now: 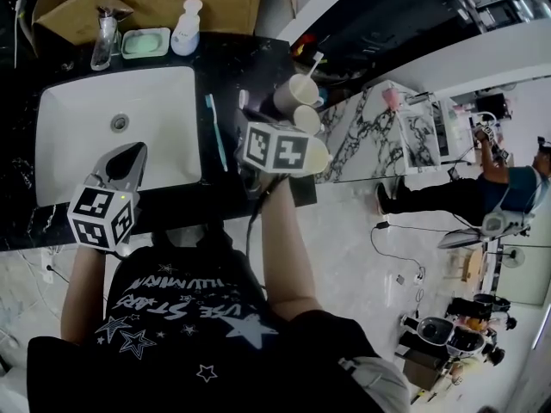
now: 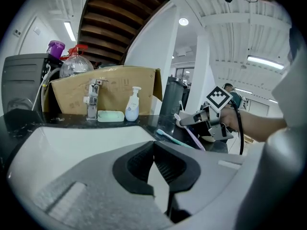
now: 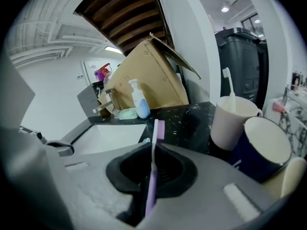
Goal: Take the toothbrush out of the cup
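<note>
Right gripper view: the purple brush (image 3: 151,191) runs down between the closed jaws of the right gripper (image 3: 152,169), where we lose its lower end. The white cup (image 3: 233,123) hides the handle of its white brush (image 3: 227,87). The picture's edge cuts the cream cup (image 3: 289,176). Head view: the marker cube (image 1: 274,147) covers those jaws.

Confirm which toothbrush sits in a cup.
The white toothbrush, upright in the pale cup. The purple toothbrush is in the right gripper; the teal toothbrush lies beside the sink.
</note>
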Motion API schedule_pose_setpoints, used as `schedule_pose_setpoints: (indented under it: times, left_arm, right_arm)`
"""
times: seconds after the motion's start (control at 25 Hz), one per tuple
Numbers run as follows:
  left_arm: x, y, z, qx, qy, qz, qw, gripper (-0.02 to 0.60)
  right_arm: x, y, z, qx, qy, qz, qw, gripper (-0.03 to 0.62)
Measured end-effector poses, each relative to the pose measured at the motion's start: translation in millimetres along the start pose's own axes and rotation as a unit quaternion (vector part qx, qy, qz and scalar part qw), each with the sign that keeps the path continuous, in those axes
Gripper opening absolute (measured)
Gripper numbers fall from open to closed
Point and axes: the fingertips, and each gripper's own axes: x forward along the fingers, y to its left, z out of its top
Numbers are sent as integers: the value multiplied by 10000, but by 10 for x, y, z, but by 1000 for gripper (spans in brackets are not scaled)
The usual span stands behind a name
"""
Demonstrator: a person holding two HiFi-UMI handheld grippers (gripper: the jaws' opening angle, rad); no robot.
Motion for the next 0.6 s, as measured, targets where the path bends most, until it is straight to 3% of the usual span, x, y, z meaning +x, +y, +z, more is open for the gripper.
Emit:
schedule_pose_setpoints:
  times: [0.32,0.6]
  left_arm:
    - [47,80,5,-10,92,-115,9999,9]
    - [63,98,0,-65,108,-135,9998,9]
  right_arm:
    - [352,-65,-137,136,351,-246,9990,28]
    - [496,-69,-225,-134,688,-415,9967,29]
